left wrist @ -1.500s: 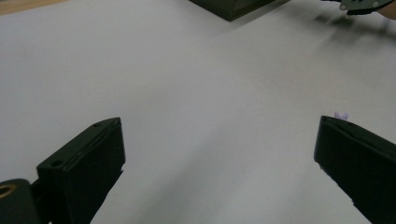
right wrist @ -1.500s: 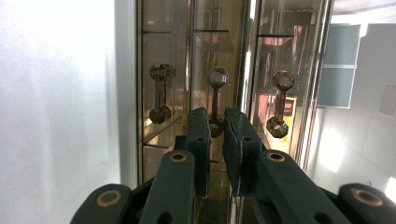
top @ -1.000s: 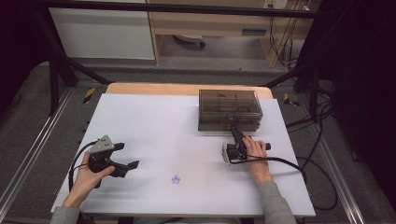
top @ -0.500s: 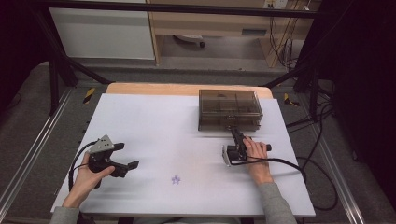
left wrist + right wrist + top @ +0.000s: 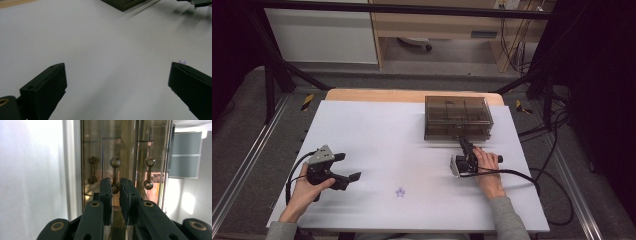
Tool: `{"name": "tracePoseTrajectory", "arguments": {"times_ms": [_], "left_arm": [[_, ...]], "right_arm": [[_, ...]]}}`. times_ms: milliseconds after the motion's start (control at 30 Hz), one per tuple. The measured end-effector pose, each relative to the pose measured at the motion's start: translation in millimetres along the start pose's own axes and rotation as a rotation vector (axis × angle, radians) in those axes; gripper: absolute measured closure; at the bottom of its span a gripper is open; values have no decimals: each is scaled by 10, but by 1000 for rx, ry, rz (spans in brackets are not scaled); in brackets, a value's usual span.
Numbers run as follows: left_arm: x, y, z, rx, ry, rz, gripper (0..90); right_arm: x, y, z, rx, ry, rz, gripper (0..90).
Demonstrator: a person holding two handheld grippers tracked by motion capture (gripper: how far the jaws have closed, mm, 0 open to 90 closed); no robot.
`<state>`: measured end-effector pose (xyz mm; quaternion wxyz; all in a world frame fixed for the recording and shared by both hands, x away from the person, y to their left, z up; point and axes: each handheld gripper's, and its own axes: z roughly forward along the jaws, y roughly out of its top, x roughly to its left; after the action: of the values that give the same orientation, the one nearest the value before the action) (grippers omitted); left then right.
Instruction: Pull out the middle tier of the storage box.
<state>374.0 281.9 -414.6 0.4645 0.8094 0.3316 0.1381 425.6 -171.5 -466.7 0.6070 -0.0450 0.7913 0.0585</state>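
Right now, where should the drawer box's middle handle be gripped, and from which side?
Grip the middle handle on its thin bar, between the two knobs, coming straight at the front of the drawer box. The knobs likely keep jaws from slipping off either end.

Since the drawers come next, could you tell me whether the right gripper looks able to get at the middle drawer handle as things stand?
Probably yes. The right gripper sits just in front of the drawer box, its narrow-set jaws lined up with the middle handle, and nothing stands between them. Whether the jaws already touch it I cannot tell.
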Motion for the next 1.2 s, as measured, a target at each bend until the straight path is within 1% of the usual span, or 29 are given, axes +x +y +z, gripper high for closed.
{"name": "tracePoseTrajectory", "arguments": {"times_ms": [67,100,133,167,200,300,333,400,467,500,567,633,667,733,800,867,900,933,1067,1200], "left_arm": [[-2,2,0,0,-1,1,17],[-3,4,-1,-1,-1,2,17],[-5,5,-3,-3,-2,1,17],[-5,7,-6,-4,0,2,17],[-4,8,-9,-5,0,1,17],[4,7,-14,-6,1,-1,17],[5,6,-14,-6,1,-2,17],[4,7,-13,-6,0,-1,17],[3,8,-10,-6,-1,-1,17],[2,7,-7,-5,-1,-1,17],[1,5,-3,-4,-1,-2,17],[2,4,-2,-3,-1,-2,17],[1,4,-2,-3,-1,-2,17],[2,3,-1,-3,-2,-2,17],[4,1,-1,-3,-1,-3,16],[4,1,-2,-4,-2,-3,17],[3,2,-4,-4,-2,-3,17],[3,3,-5,-5,-2,-3,17],[3,1,-1,-4,-2,-3,17],[2,3,-3,-4,-2,-3,17]], "right_arm": [[-7,0,-5,4,32,19,698],[-6,-2,-6,6,49,11,653],[-8,-1,-7,10,63,15,635],[-8,-2,-16,3,71,31,603],[-17,3,-21,-2,77,38,548],[-40,16,-44,-23,86,74,429],[-45,15,-51,-27,78,89,386],[-82,7,-59,-28,85,117,348],[-128,-7,-57,-34,109,144,311],[-148,-12,-52,-36,126,158,304],[-179,-14,-35,-40,182,177,298],[-197,-9,-7,-47,220,172,308],[-201,-6,7,-44,232,176,310],[-223,0,45,-37,257,167,316],[-254,11,70,-34,263,166,323],[-284,9,92,-48,266,174,325],[-294,9,105,-46,269,175,327],[-305,10,115,-34,272,167,327],[-333,15,156,-23,283,159,324],[-343,32,224,-18,318,134,344]]}}
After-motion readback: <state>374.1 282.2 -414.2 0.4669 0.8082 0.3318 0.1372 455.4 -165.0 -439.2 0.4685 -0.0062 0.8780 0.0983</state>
